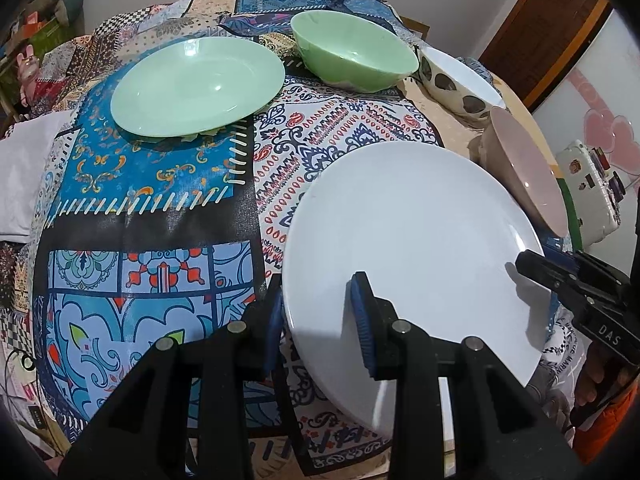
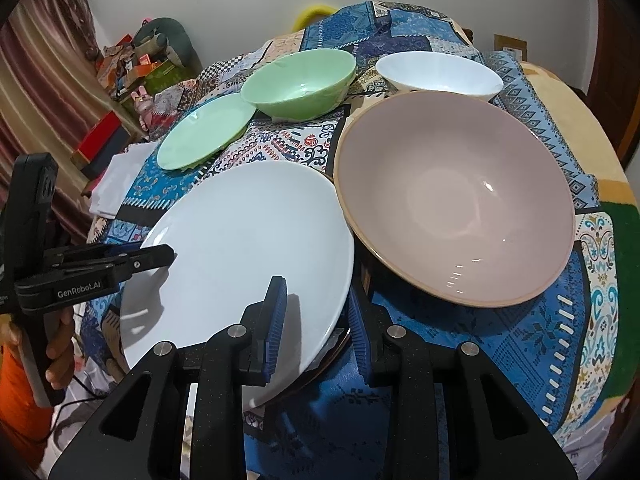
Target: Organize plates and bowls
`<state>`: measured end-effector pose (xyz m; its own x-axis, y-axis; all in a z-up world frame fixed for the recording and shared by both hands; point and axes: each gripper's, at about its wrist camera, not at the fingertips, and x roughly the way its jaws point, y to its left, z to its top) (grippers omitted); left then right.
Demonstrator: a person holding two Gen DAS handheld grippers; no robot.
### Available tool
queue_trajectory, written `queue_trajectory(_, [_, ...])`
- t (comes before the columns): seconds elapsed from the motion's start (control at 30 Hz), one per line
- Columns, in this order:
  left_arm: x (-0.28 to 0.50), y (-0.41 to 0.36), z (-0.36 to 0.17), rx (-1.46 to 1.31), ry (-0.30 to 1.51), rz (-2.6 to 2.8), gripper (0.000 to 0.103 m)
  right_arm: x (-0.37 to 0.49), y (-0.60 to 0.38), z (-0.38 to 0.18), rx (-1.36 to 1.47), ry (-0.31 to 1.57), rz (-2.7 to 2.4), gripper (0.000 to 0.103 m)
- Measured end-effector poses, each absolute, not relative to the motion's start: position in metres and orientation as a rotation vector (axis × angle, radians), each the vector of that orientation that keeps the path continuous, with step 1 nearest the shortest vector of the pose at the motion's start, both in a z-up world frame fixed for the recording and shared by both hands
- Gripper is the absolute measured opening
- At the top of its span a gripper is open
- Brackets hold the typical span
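Right wrist: two plates [image 2: 240, 232], three bowls [image 2: 452, 196].

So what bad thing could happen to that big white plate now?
Each gripper, left gripper and right gripper, pinches only the white plate by its rim, so it might slip or tilt. The pink bowl sits very close beside it, and the plate could bump it.
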<state>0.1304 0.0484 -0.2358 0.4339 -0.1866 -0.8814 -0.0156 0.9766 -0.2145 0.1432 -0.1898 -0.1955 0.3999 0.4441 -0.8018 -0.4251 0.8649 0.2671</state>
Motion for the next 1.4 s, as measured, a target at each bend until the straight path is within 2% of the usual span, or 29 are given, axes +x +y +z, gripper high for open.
queue_trajectory(0.37, [0.124, 0.049, -0.225, -0.177, 1.081, -0.102, 0.032, 0.142, -0.193, -0.191, -0.005, 1.006, 0.531, 0.029])
queue_trajectory(0.63, [0.109, 0.075, -0.182, -0.182, 0.972, -0.045, 0.032, 0.140, -0.180, -0.167, -0.007, 0.945, 0.586, 0.030])
queue_trajectory(0.67, [0.107, 0.079, -0.176, -0.182, 0.957, -0.034, 0.034, 0.140, -0.176, -0.162, -0.011, 0.933, 0.595, 0.030])
queue_trajectory(0.77, [0.107, 0.094, -0.156, -0.174, 0.906, 0.013, 0.049, 0.143, -0.165, -0.153, -0.018, 0.906, 0.617, 0.030])
queue_trajectory(0.83, [0.108, 0.105, -0.145, -0.160, 0.873, 0.051, 0.053, 0.146, -0.156, -0.147, -0.024, 0.886, 0.632, 0.032])
queue_trajectory(0.9, [0.111, 0.116, -0.138, -0.145, 0.853, 0.084, 0.062, 0.152, -0.145, -0.142, -0.027, 0.869, 0.644, 0.037])
queue_trajectory(0.97, [0.116, 0.128, -0.133, -0.131, 0.835, 0.121, 0.066, 0.157, -0.134, -0.140, -0.028, 0.856, 0.653, 0.044])
queue_trajectory(1.17, [0.144, 0.165, -0.140, -0.125, 0.859, 0.170, 0.073, 0.183, -0.100, -0.141, -0.052, 0.855, 0.685, 0.049])
queue_trajectory(1.4, [0.193, 0.205, -0.178, -0.129, 0.910, 0.188, 0.073, 0.221, -0.063, -0.167, -0.058, 0.938, 0.676, 0.049])
